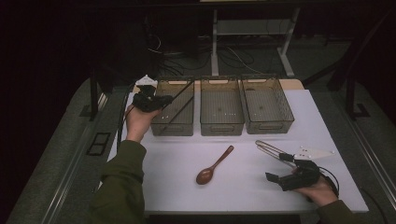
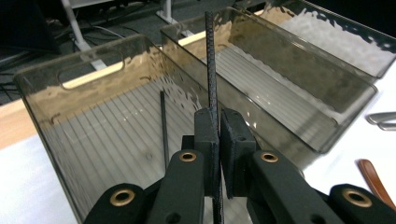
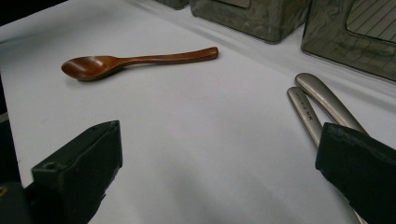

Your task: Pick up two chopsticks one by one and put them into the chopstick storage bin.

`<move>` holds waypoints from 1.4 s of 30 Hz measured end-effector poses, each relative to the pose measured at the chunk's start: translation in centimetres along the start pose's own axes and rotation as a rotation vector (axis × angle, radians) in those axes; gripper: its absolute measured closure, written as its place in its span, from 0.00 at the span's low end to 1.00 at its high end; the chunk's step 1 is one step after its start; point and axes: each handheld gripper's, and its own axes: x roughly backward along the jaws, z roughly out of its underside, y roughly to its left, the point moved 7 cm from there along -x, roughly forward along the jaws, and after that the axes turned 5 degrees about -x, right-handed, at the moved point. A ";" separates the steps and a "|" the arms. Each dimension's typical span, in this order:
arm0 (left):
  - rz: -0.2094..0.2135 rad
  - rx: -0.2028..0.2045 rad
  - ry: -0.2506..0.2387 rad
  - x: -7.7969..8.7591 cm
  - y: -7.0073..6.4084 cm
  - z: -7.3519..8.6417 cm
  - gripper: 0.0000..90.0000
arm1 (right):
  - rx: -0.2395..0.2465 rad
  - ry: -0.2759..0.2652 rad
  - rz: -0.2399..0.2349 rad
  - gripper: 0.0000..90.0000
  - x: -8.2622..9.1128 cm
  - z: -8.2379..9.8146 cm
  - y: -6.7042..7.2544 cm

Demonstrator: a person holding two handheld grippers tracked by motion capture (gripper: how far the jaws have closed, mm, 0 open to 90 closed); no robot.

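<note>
My left gripper [image 1: 158, 101] hovers over the near left corner of the left clear bin [image 1: 173, 129]. It is shut on a thin black chopstick [image 2: 211, 70], which points up and away across that bin [image 2: 42, 107]. A second black chopstick [image 2: 163, 126] lies inside the bin on its ribbed floor. My right gripper [image 1: 279, 167] rests low at the table's front right, open with nothing between its fingers [image 3: 84, 163]. A brown wooden spoon [image 1: 212, 167] lies mid-table, bowl toward the front. Silver metal tongs [image 3: 310, 105] lie just beside my right gripper's far jaw.
Three clear bins stand in a row at the back of the white table [image 1: 187, 186]: left, middle [image 1: 222, 127] and right [image 1: 271, 126]. The middle and right ones look bare inside. Table legs and cables lie on the floor beyond.
</note>
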 end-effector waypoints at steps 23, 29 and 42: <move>-0.109 0.084 0.103 -6.1 3.4 0.0 0.94 | -0.009 -0.005 -0.007 0.00 0.1 0.0 -0.1; -0.123 0.097 0.142 -6.5 3.8 0.6 0.94 | -0.009 -0.004 -0.007 0.00 0.1 0.0 -0.1; -0.129 0.096 0.138 -6.5 3.9 0.6 0.88 | -0.007 -0.005 -0.006 0.00 0.1 0.0 -0.1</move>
